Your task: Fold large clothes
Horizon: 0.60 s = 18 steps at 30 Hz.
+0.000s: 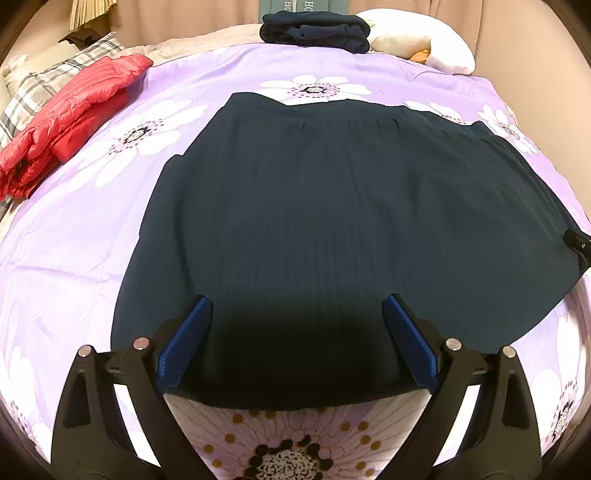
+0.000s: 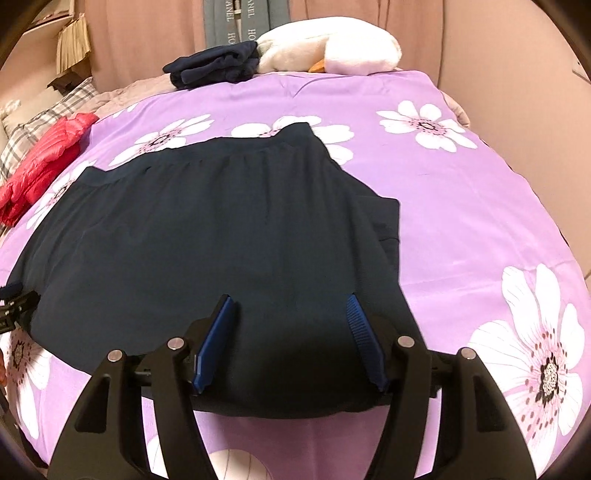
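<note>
Left tongs point(image 1: 297, 306) wide open, right tongs point(image 2: 290, 306) part-open, both angled down, empty, over dark skirt point(image 1: 332, 221)

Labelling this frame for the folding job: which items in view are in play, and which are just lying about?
In play:
- dark pleated skirt, spread flat on the purple floral bedcover
- left tool and right tool, both open at its near hem

Lying about:
- red puffer jacket
- folded navy garment
- white plush toy
- plaid pillow

dark pleated skirt point(image 1: 332, 206) | spread flat | waistband far | on purple floral bedspread point(image 1: 110, 221)
</note>
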{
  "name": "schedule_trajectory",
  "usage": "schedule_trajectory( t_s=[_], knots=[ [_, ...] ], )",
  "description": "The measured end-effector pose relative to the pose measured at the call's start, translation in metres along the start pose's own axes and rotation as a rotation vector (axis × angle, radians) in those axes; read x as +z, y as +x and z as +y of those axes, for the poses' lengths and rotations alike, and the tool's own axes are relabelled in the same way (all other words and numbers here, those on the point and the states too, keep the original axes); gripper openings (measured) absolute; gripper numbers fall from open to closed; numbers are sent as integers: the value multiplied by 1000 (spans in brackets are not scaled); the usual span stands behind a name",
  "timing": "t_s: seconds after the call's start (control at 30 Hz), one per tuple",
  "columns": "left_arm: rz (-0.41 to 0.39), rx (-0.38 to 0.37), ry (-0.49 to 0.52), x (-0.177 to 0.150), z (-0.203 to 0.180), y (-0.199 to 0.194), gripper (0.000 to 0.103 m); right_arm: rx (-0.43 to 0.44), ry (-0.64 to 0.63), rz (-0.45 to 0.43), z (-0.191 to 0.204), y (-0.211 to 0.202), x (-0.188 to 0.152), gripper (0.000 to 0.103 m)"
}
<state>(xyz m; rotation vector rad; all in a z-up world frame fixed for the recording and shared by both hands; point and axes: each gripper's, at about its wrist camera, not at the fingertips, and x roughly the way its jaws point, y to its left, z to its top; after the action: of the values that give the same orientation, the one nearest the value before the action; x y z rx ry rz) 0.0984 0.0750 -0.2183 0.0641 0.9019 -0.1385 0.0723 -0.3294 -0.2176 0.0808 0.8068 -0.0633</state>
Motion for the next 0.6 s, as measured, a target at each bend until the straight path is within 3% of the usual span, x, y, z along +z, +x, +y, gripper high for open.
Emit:
schedule_trajectory(
  t_s=[0.13, 0.27, 0.47, 0.6],
  knots=[
    [-8, 0, 1, 3, -1, -7, 96, -8, 26, -21, 0, -10, 3, 64],
    [-33, -1, 31, 21, -11, -9, 96, 73, -11, -67, 23, -22, 13, 65],
    [-41, -12, 59, 64, -27, 7, 96, 234, -135, -63, 93, -11, 22, 65],
    [26, 22, 73, 82, -32, 37, 96, 260, -231, -40, 133, 4, 17, 65]
  ],
)
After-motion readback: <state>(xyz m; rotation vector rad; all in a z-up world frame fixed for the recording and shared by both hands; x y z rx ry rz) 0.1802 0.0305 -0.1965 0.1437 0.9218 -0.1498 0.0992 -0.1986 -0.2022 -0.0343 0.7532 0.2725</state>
